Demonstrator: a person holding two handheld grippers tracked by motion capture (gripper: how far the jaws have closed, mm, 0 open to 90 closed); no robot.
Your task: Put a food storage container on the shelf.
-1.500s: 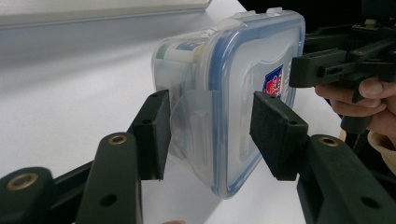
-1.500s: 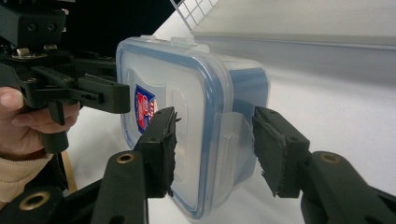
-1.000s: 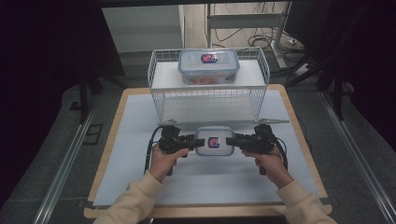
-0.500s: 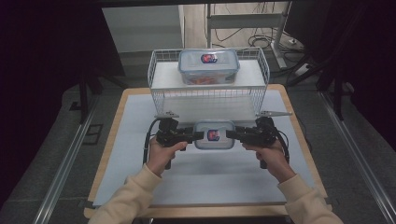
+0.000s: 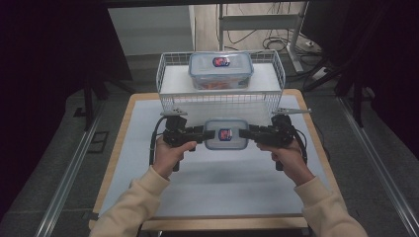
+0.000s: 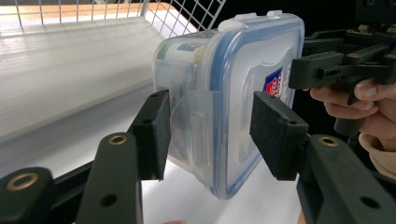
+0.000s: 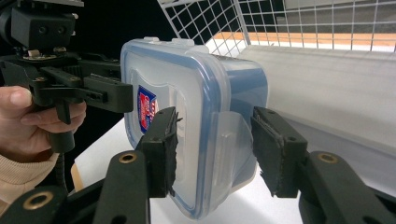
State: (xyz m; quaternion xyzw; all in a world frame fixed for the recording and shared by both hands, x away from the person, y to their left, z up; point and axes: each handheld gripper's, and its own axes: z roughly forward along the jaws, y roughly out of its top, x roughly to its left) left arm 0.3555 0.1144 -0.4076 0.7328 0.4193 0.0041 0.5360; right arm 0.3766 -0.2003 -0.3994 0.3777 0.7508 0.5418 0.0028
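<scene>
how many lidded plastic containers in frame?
2. One container sits in the wire basket; the other container is gripped at its ends by the left gripper and right gripper.

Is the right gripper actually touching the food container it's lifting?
Touching. In the right gripper view, the right gripper has its pads pressed on the container, one on the lid, one on the base.

A lidded food container sits above the table between the left gripper on its left end and the right gripper on its right end, directly before a wire basket with a second lidded container in it.
</scene>
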